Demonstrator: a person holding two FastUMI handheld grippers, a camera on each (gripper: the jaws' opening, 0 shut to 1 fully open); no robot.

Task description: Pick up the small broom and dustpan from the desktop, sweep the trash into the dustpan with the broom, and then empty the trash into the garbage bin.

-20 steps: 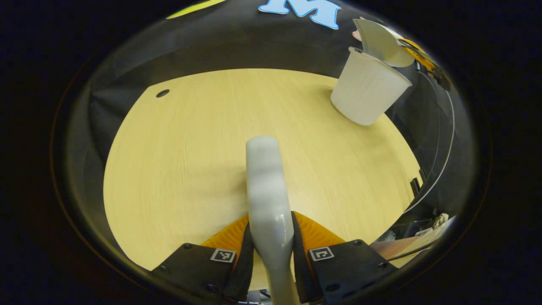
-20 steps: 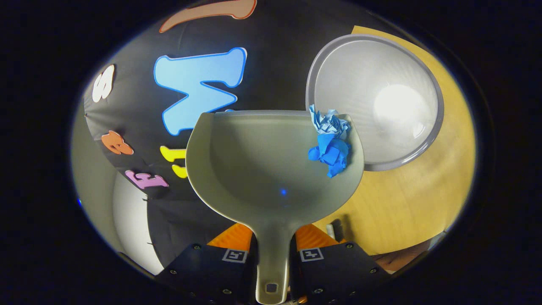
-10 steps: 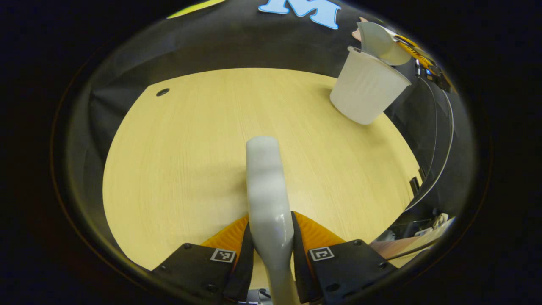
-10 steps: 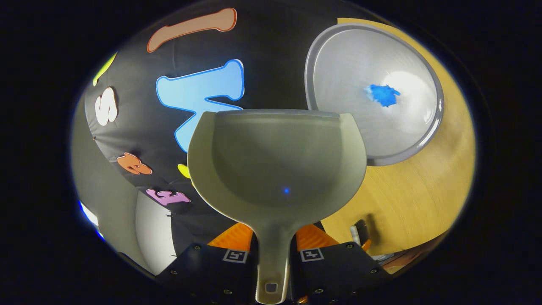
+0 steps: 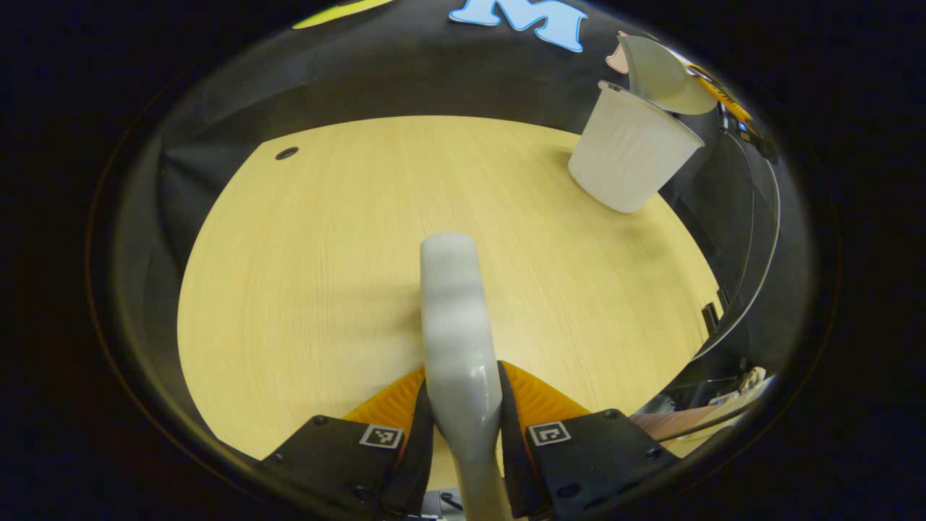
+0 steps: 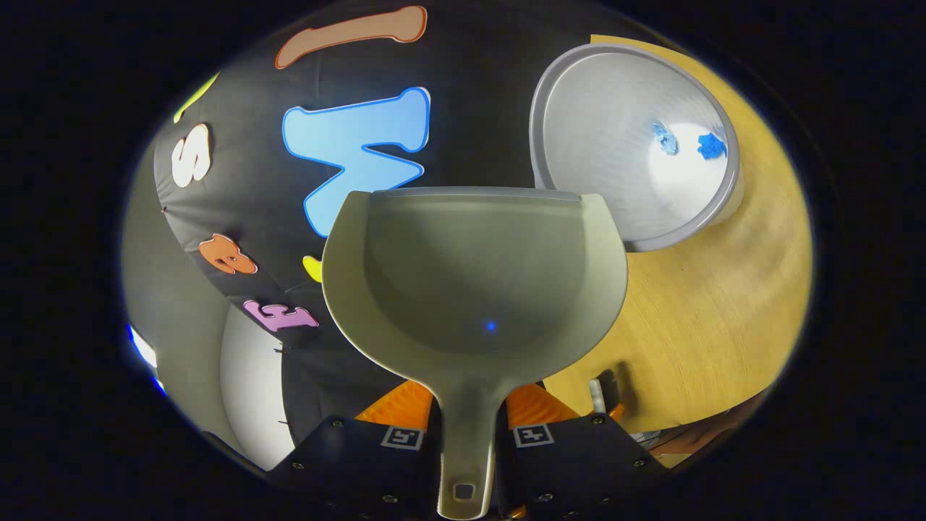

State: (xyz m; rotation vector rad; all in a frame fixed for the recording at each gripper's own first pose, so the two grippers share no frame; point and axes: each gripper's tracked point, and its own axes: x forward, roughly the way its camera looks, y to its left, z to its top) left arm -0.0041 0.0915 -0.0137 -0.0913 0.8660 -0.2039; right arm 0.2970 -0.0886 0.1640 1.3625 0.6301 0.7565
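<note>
A pale wood desktop (image 5: 304, 275) fills the left gripper view, backed by the black cloth wall (image 5: 405, 79). At one o'clock stands the white garbage bin (image 5: 629, 155), with the dustpan (image 5: 662, 72) tipped just above its rim. The left gripper (image 5: 463, 412) is clenched on the broom (image 5: 452, 311) handle. In the right gripper view the right gripper (image 6: 466, 423) clamps the dustpan (image 6: 474, 275) handle; the pan is empty. One second ago blue trash (image 6: 705, 145) sat at the pan's right edge; now the scraps lie on the bin's floor (image 6: 629, 145) at two o'clock. A small hole (image 5: 286, 153) marks the desktop at eleven o'clock
</note>
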